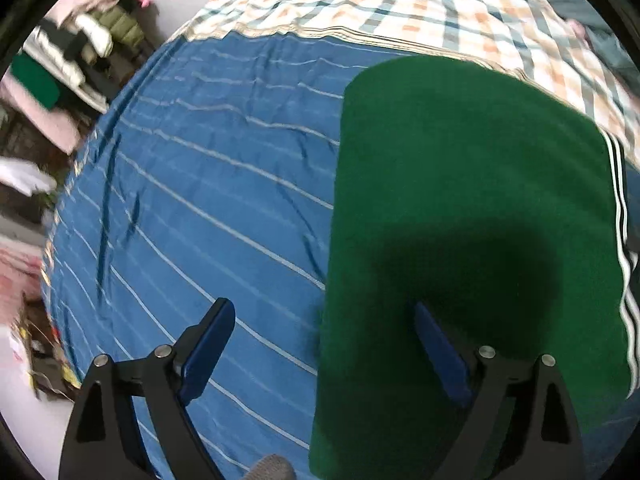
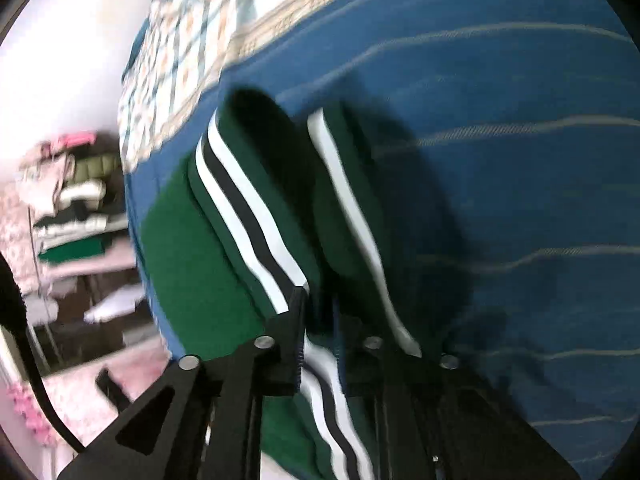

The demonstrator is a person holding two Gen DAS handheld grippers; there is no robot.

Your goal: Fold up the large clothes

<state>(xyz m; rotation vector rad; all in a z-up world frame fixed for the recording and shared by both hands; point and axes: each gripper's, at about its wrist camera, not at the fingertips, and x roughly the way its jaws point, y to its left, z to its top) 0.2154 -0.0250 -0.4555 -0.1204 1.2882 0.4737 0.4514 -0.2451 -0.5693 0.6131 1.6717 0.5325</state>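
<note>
On the blue striped bedsheet [image 1: 192, 184], toward the edge nearest the checked blanket [image 1: 400, 12], lies the green garment [image 1: 460, 208], already doubled into a thick slab. It looks soft, heavy-knit and limp (likely to sag if lifted by one corner), so the striped trim edge [image 2: 248, 216] is the firmest place to take hold. The right gripper [image 2: 320, 320] is clamped on that trim; the left gripper [image 1: 320, 344] hangs wide open, one finger over the green cloth, holding nothing.
</note>
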